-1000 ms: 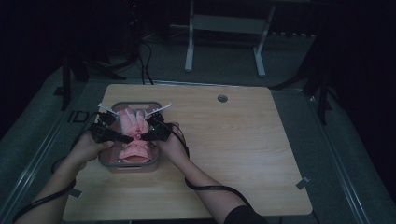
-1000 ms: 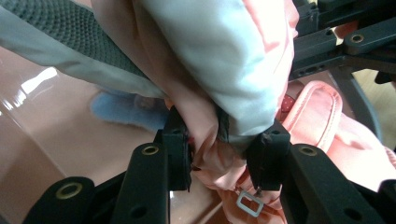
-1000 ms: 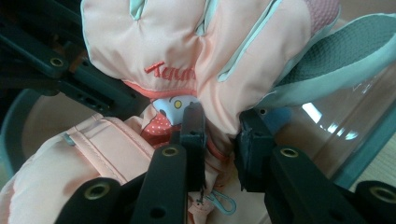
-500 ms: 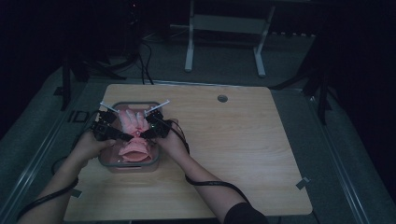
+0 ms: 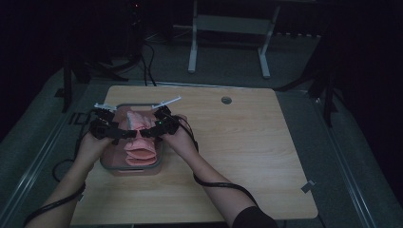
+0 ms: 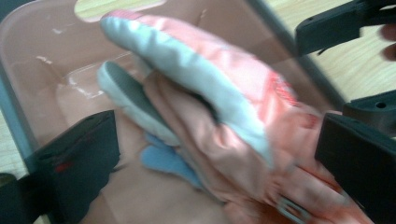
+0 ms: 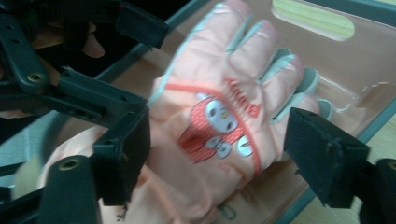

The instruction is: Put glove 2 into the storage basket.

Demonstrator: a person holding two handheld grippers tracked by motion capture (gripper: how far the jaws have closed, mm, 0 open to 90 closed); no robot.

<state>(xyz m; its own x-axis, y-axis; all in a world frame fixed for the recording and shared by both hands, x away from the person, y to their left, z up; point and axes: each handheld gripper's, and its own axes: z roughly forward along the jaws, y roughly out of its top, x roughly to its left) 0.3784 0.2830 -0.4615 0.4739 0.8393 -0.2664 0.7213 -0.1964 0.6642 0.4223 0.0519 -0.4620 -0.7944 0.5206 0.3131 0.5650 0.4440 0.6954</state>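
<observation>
My left gripper (image 5: 124, 135) and right gripper (image 5: 145, 132) have just been opening; both jaws stand wide around the pink glove (image 5: 139, 142), not pressing it. It lies in the clear tray (image 5: 135, 166) on the wooden table (image 5: 247, 152). The room behind is dark, perhaps a stand (image 5: 228, 38) there.

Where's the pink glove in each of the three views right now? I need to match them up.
High view: the glove lies in the bin at the table's left, between the two grippers.
Left gripper view: centre to lower right, fingers toward the upper left.
Right gripper view: centre, cartoon print facing up, fingers toward the upper right.
Shared landmark: the bin's grey rim.
</observation>
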